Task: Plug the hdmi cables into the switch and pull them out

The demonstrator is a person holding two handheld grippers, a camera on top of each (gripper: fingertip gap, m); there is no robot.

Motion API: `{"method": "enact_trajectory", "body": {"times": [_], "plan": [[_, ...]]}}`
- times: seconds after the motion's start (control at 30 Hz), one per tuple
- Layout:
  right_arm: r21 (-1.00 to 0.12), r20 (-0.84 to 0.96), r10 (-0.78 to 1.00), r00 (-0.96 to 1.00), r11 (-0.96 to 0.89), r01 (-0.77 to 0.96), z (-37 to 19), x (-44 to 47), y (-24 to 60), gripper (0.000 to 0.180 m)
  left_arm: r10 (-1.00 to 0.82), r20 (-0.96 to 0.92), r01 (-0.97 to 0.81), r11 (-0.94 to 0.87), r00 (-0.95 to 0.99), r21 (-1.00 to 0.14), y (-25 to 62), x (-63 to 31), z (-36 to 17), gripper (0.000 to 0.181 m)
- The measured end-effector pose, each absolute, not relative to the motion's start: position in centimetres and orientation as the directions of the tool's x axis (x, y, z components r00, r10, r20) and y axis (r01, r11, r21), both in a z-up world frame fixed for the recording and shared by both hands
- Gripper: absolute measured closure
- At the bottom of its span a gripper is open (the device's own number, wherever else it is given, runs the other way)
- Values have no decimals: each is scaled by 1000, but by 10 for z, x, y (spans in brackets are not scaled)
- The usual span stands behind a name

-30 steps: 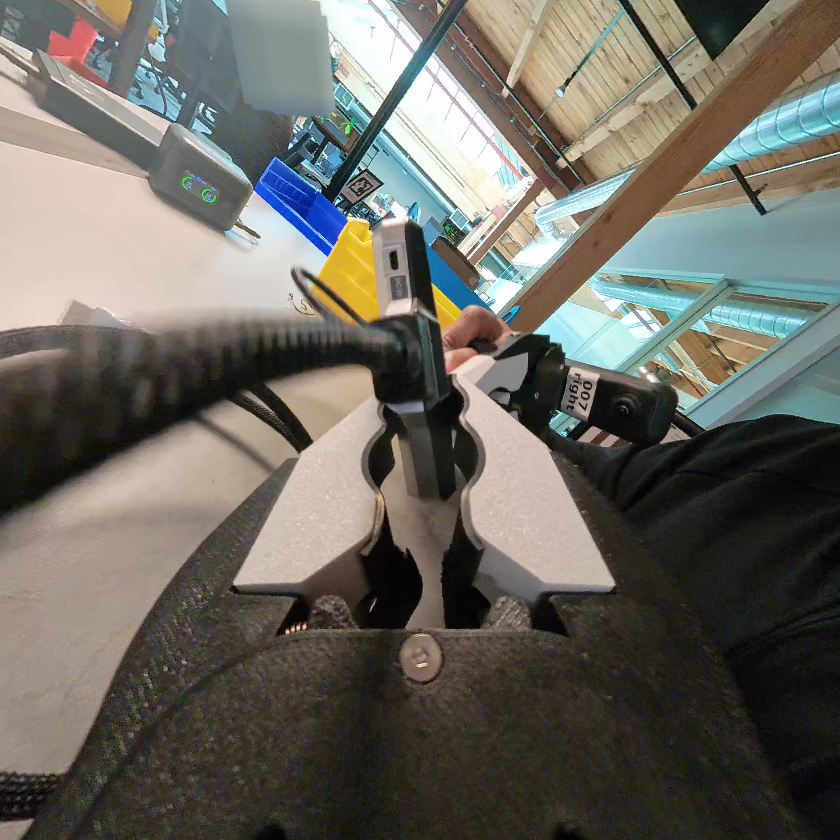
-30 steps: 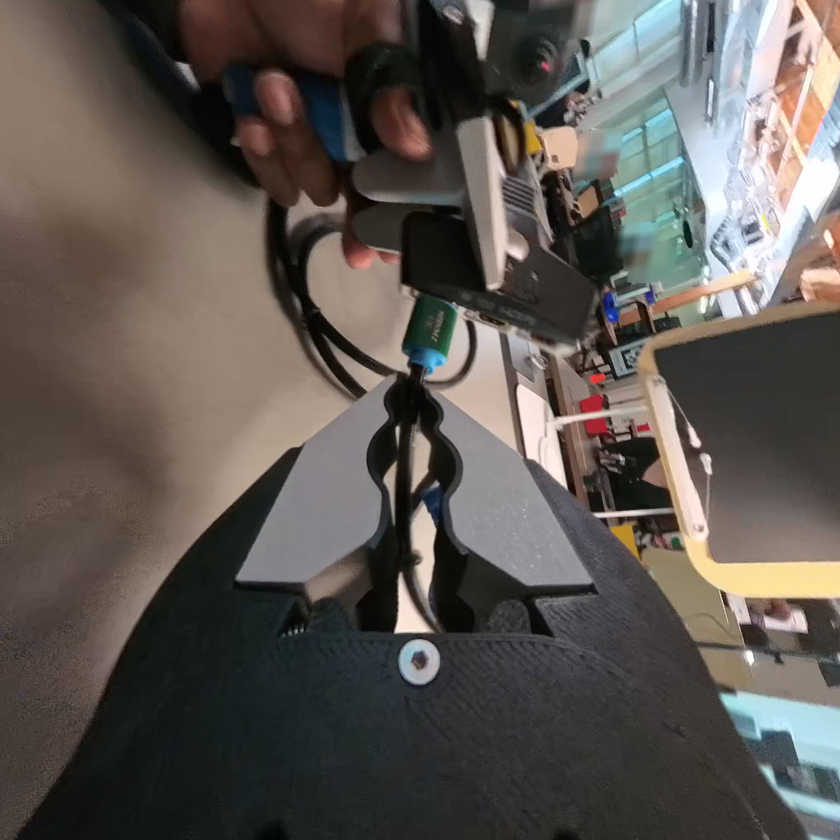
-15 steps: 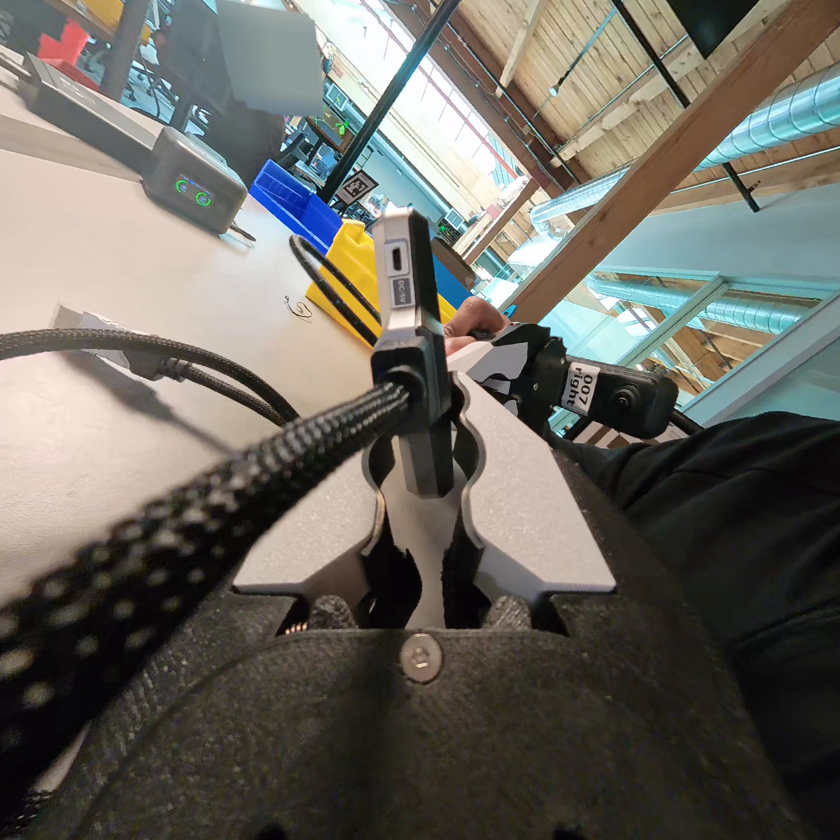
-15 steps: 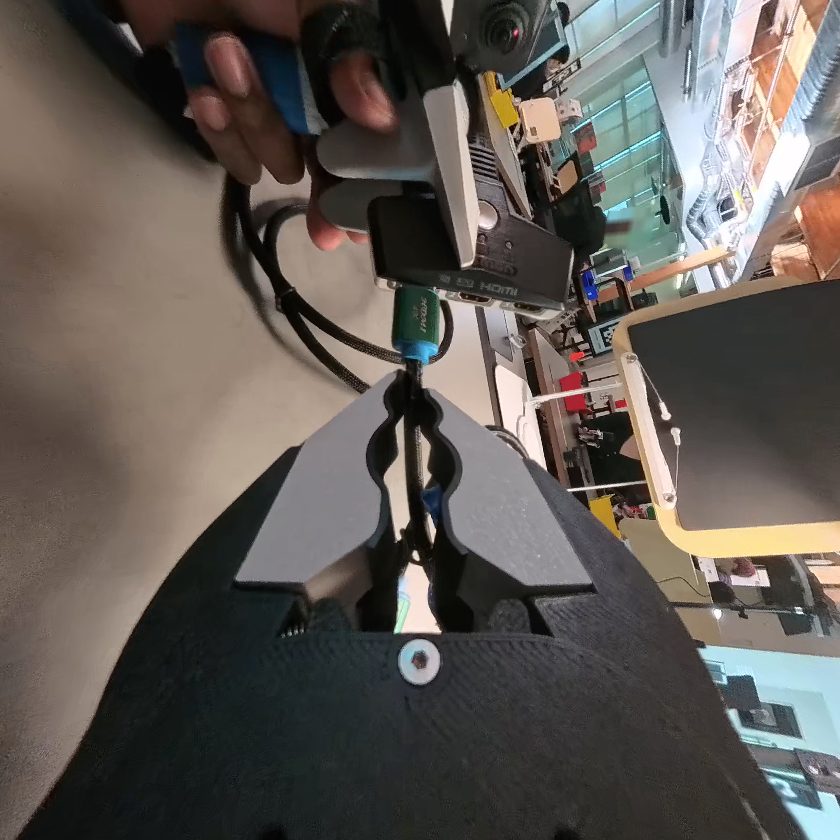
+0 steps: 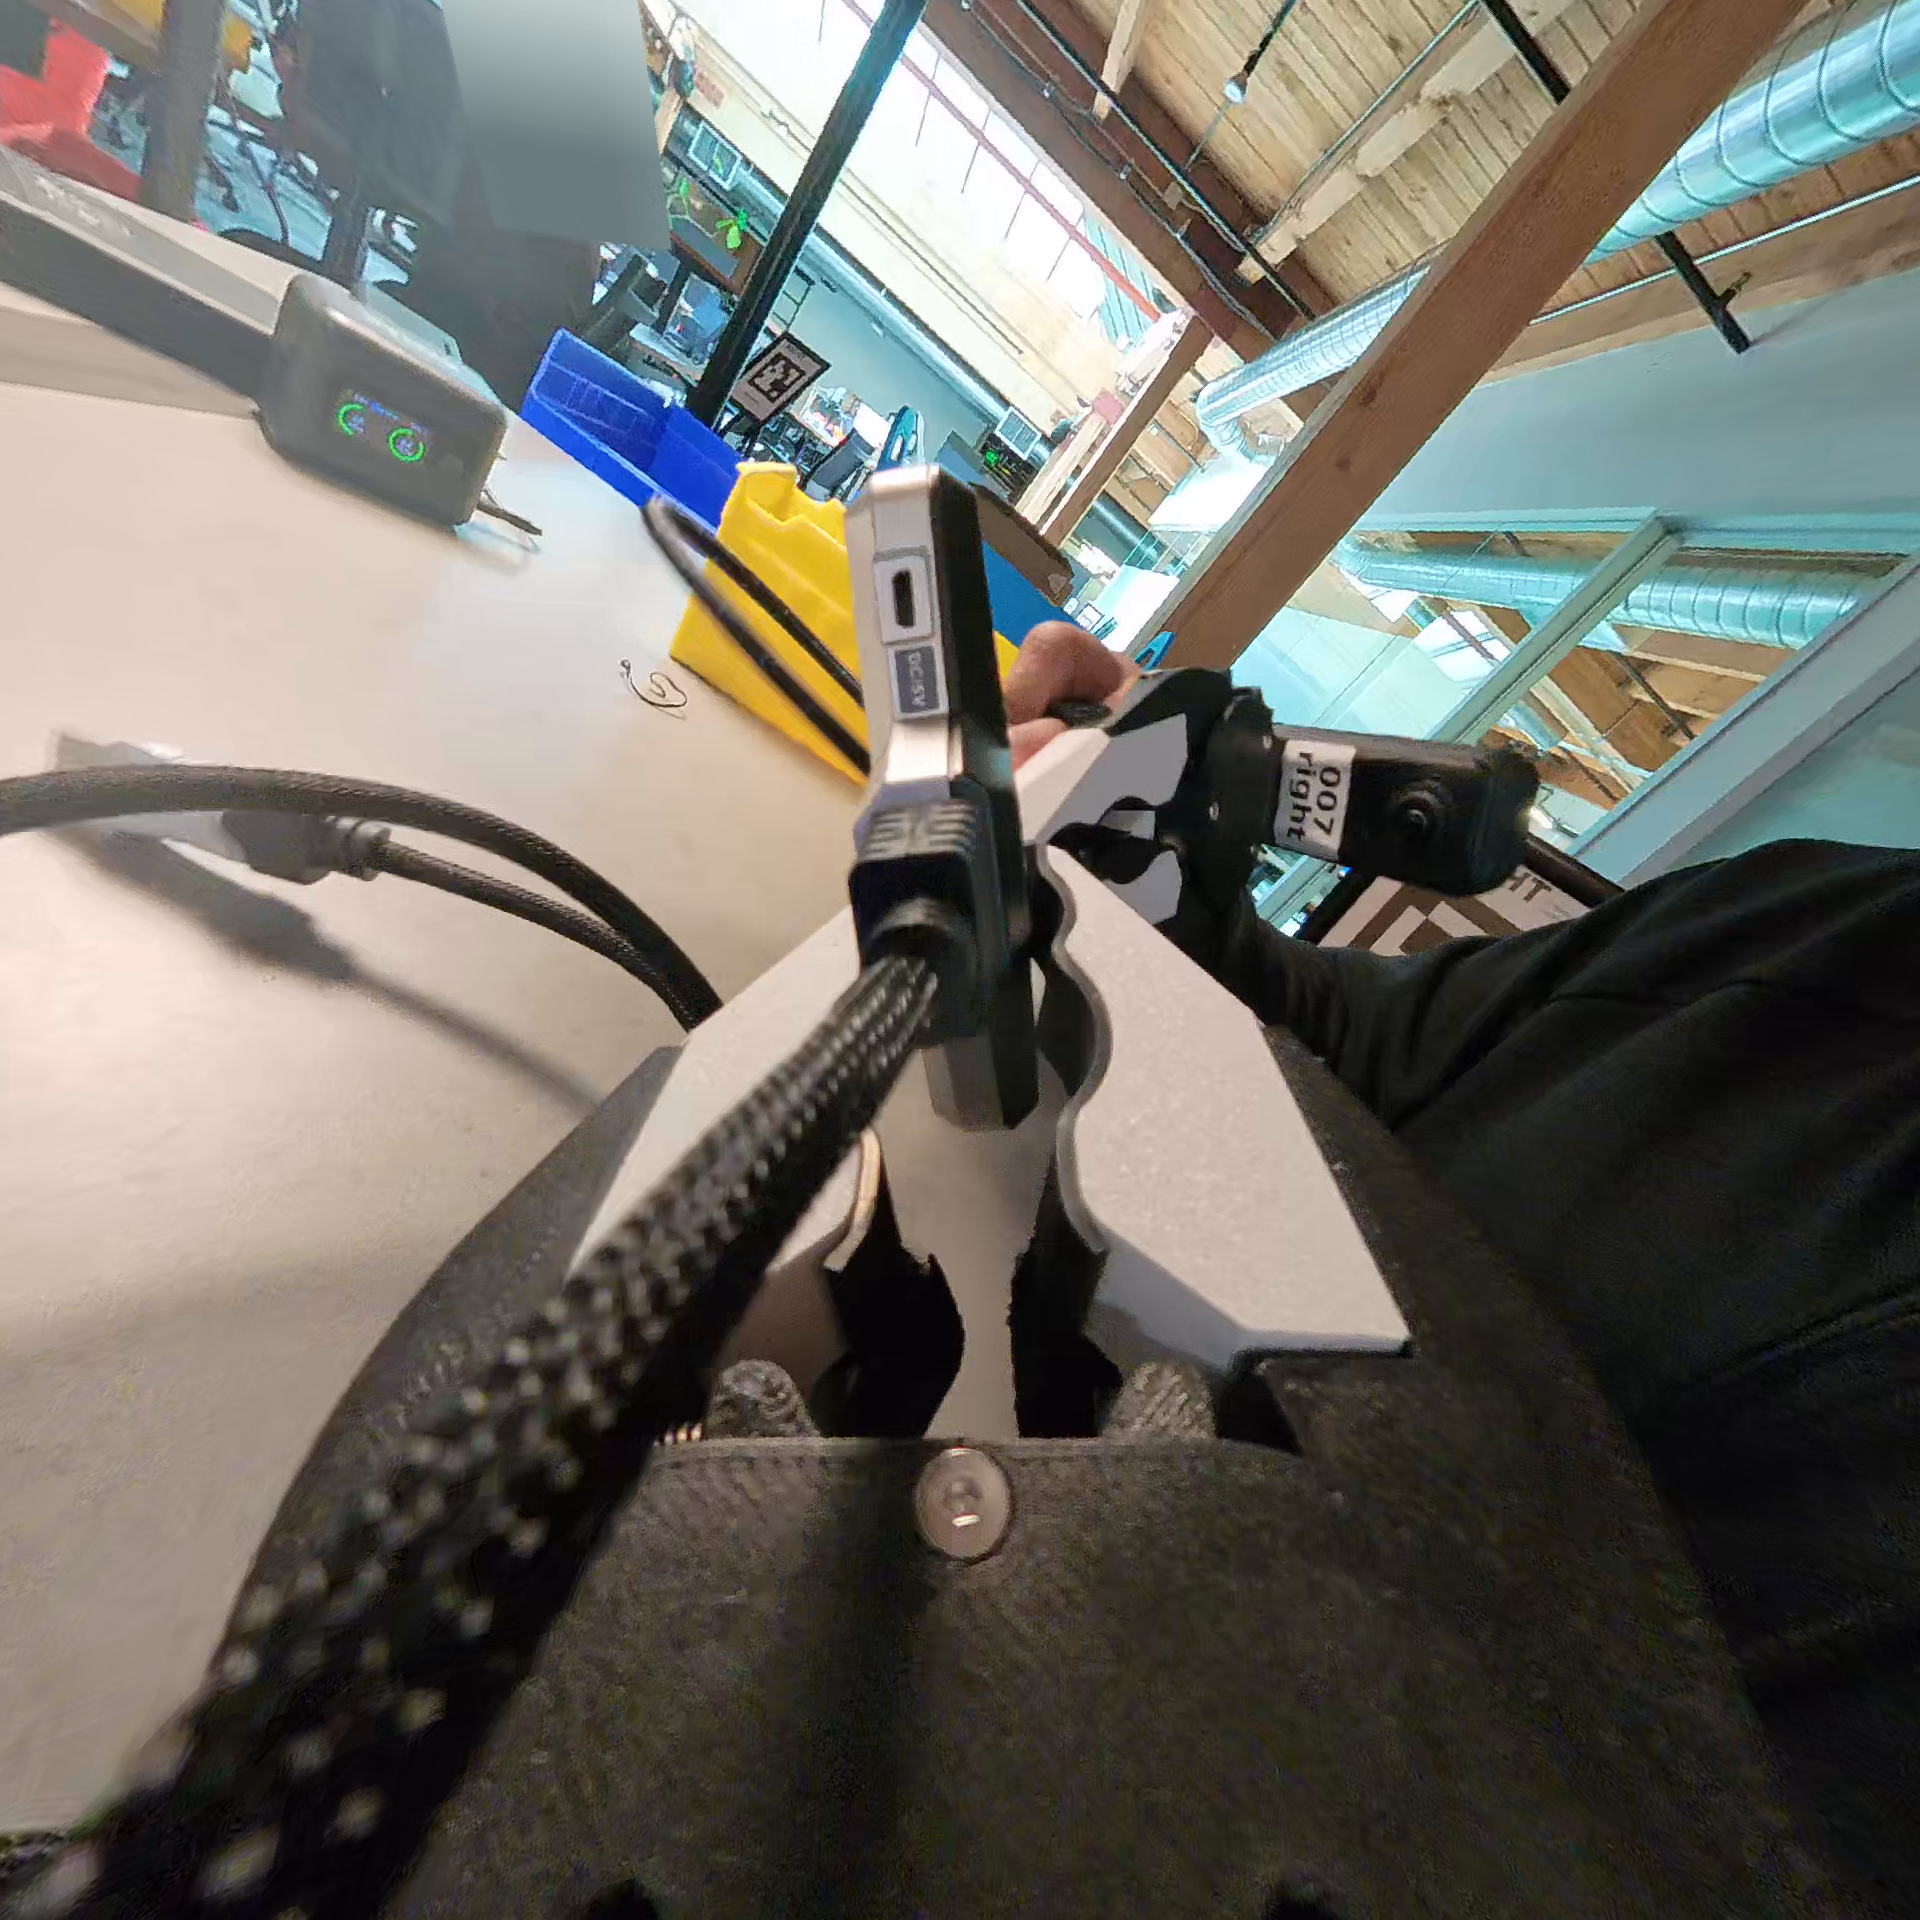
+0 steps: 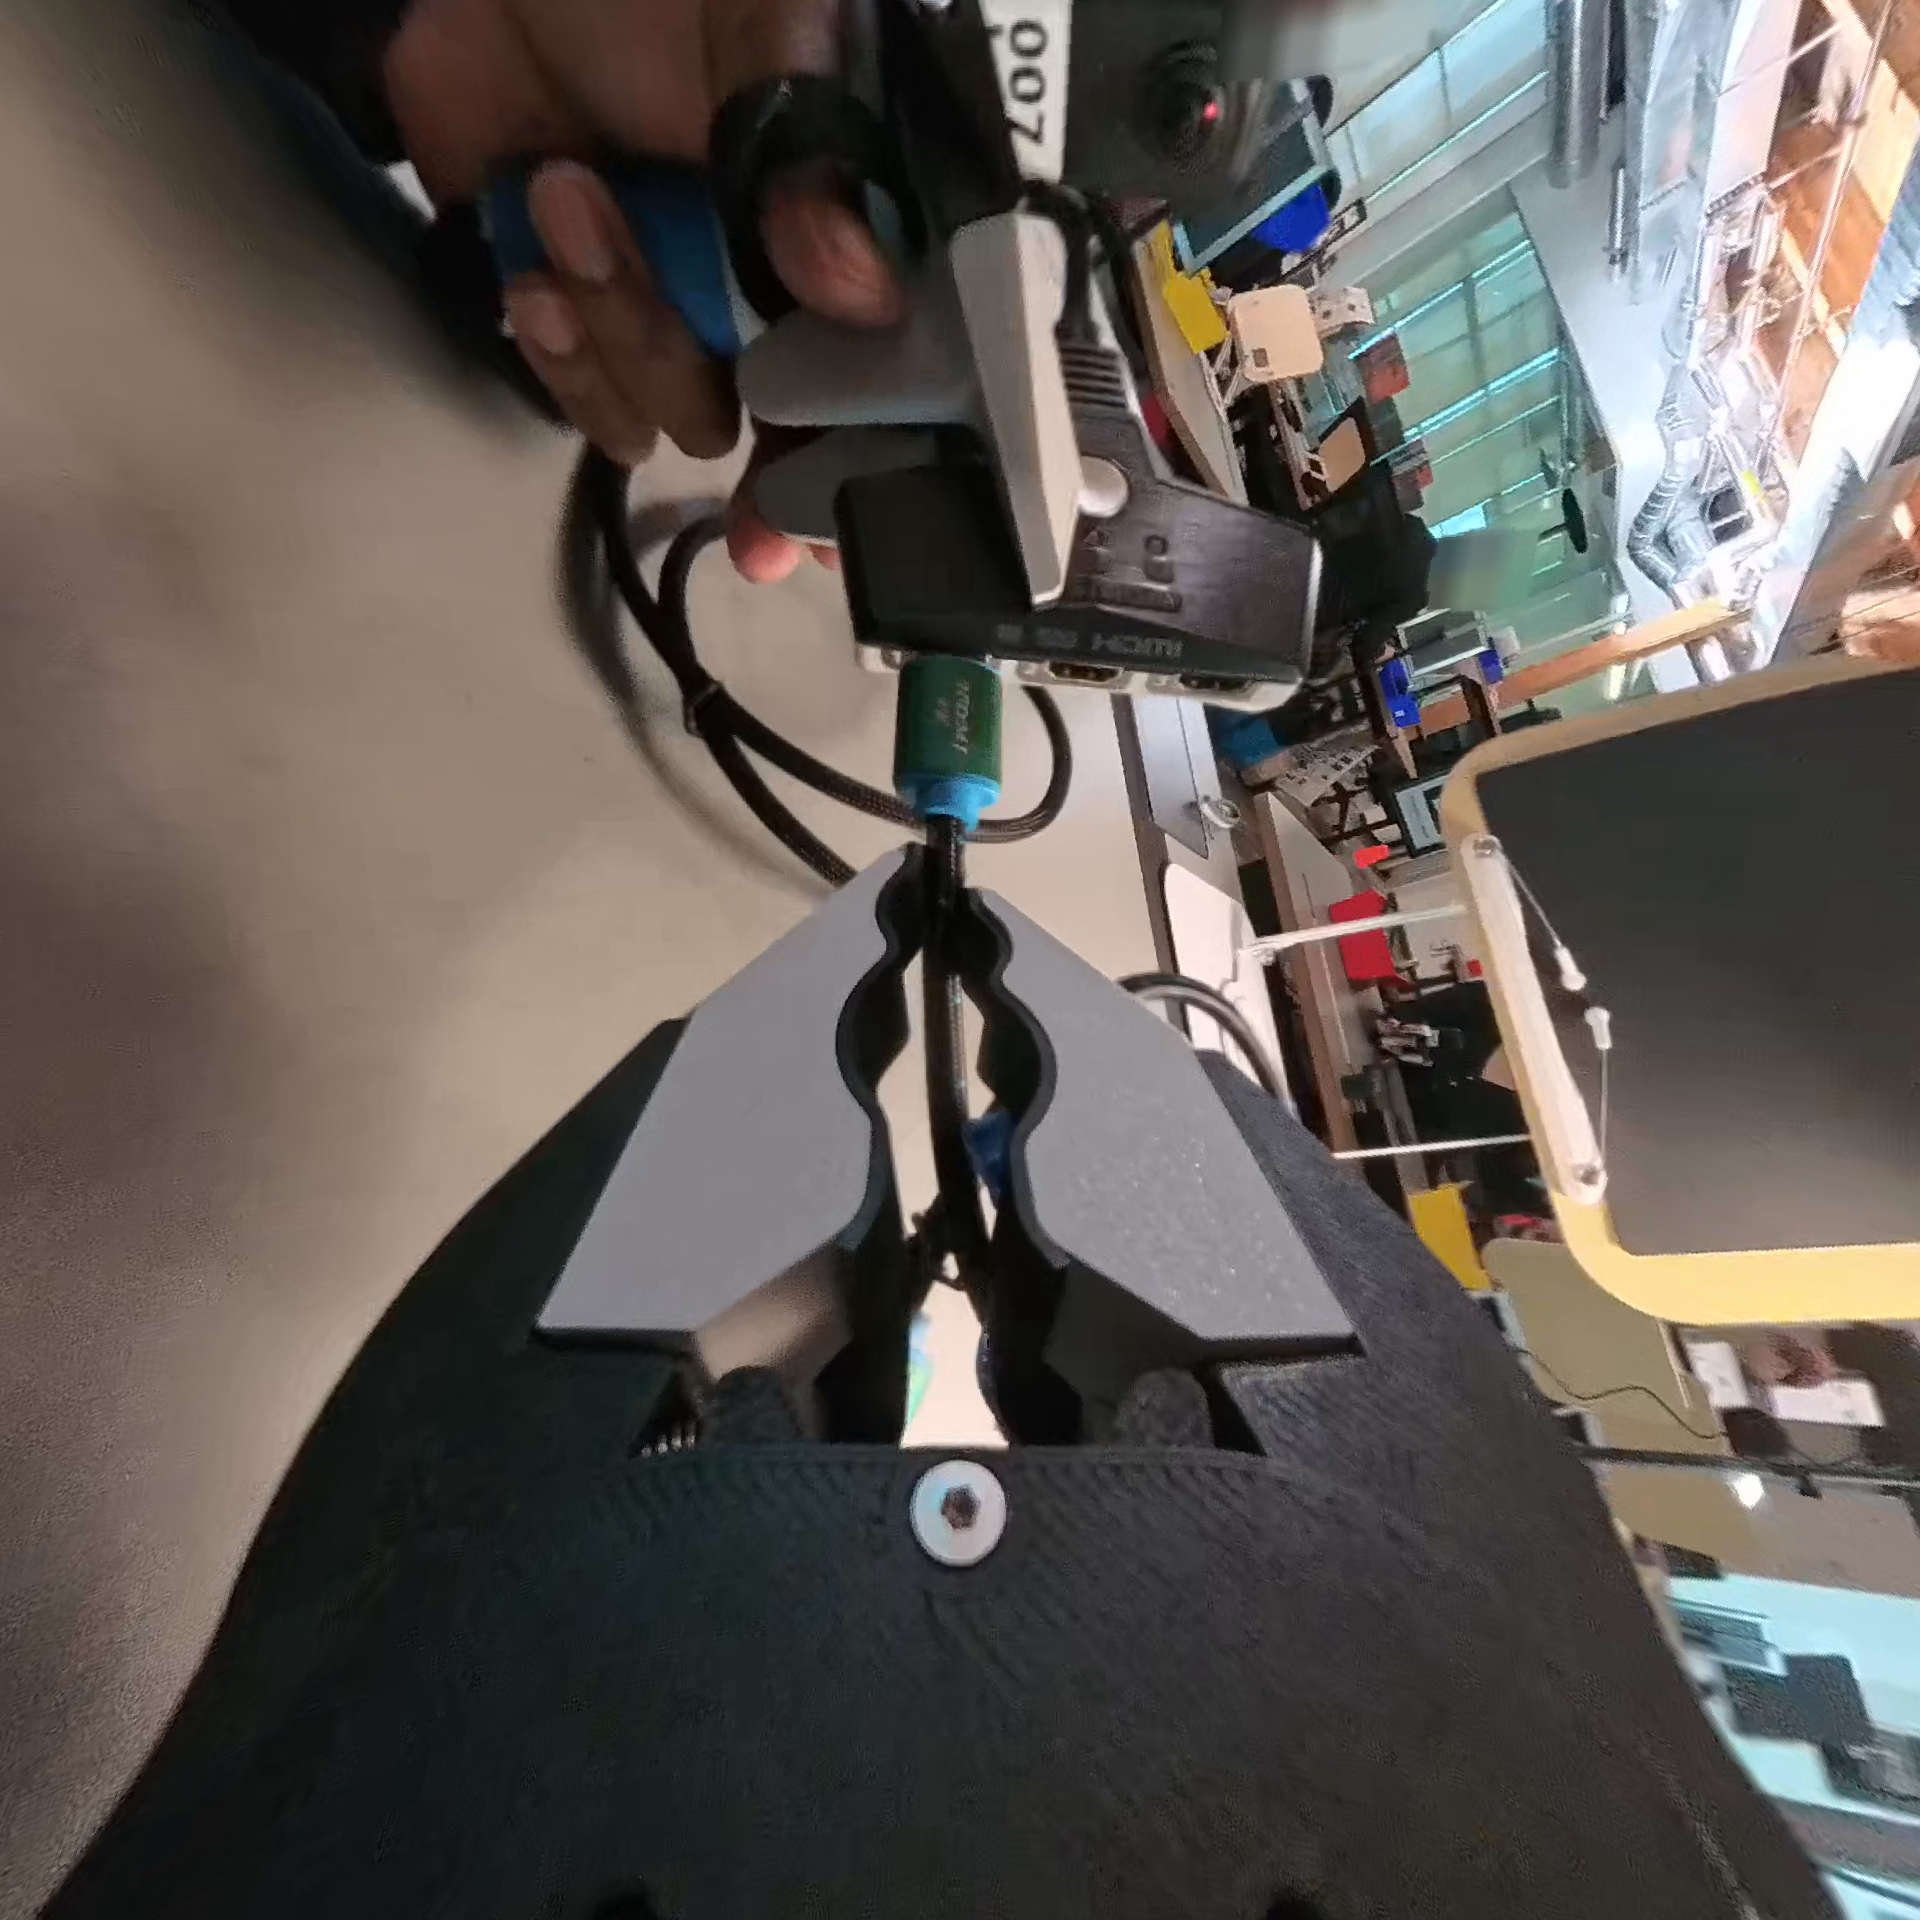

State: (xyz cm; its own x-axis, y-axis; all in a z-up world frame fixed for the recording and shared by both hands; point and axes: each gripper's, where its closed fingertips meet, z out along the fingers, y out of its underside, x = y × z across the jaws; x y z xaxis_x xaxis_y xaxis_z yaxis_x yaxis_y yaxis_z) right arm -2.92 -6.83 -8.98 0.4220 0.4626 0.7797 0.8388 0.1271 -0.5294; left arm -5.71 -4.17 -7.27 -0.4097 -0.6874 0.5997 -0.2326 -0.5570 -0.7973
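Note:
My left gripper point(image 5: 1023, 914) is shut on the HDMI switch point(image 5: 930, 665), a black and silver box held upright above the table. A thick black braided cable point(image 5: 727, 1153) is plugged into its near side and runs toward the camera. In the right wrist view the switch point(image 6: 1091, 582) hangs between the left gripper's fingers point(image 6: 1023, 416). A green HDMI plug point(image 6: 948, 727) with a blue collar sits in its leftmost port. My right gripper point(image 6: 940, 883) is shut on that plug's thin black cable point(image 6: 951, 1029) just behind the collar. The right gripper also shows in the left wrist view point(image 5: 1132, 821).
A grey table point(image 5: 260, 644) holds a black box with green lights point(image 5: 379, 416), yellow point(image 5: 779, 592) and blue bins point(image 5: 623, 426), and loose braided cable point(image 5: 416, 842). A person's hand point(image 6: 644, 291) grips the left tool. A dark panel with a pale frame point(image 6: 1704, 977) stands at right. My right fingertips sit around 5 cm from my left ones.
The switch has risen and tilted a little in the left wrist view. The braided cable swung from the left toward the camera. In the right wrist view the switch and green plug came closer.

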Motion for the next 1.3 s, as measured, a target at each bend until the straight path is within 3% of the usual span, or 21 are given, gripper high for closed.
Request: {"method": "enact_trajectory", "body": {"times": [0.1, 0.13, 0.17, 0.33, 0.43, 0.57, 0.7, 0.83, 1.0, 1.2, 1.3], "plan": [[-532, 760, 516, 396, 143, 834, -98, -39, -75, 172, -681, 602, -243, -554, -418, -796, -43, -57, -75, 152], [-527, 765, 509, 394, 145, 837, -97, -38, -74, 172, -668, 615, -257, -562, -420, -786, -43, -59, -76, 161], [-538, 765, 498, 408, 145, 831, -93, -35, -73, 172, -674, 607, -249, -557, -421, -792, -43, -59, -75, 152], [-561, 747, 511, 426, 140, 816, -96, -34, -72, 172, -663, 617, -272, -557, -425, -785, -46, -59, -77, 159], [-548, 746, 520, 416, 123, 828, -104, -32, -72, 171, -673, 626, -272, -566, -393, -778, -41, -57, -80, 152], [-525, 771, 479, 420, 104, 845, -105, -35, -67, 140, -694, 635, -256, -581, -339, -772, -33, -54, -83, 153], [-505, 800, 423, 425, 91, 858, -105, -46, -59, 131, -723, 608, -285, -538, -327, -793, -39, -51, -88, 153], [-431, 839, 404, 364, 86, 898, -114, -55, -54, 156, -732, 598, -326, -506, -327, -798, -47, -50, -93, 152], [-481, 804, 474, 359, 163, 861, -111, -59, -66, 156, -703, 596, -378, -469, -387, -798, -58, -56, -95, 152], [-551, 775, 346, 528, -37, 833, -105, -50, -44, 157, -739, 597, -266, -535, -313, -802, -36, -51, -86, 154], [-503, 800, 420, 428, 81, 860, -110, -61, -54, 157, -727, 602, -311, -519, -330, -796, -39, -57, -91, 158]]}}
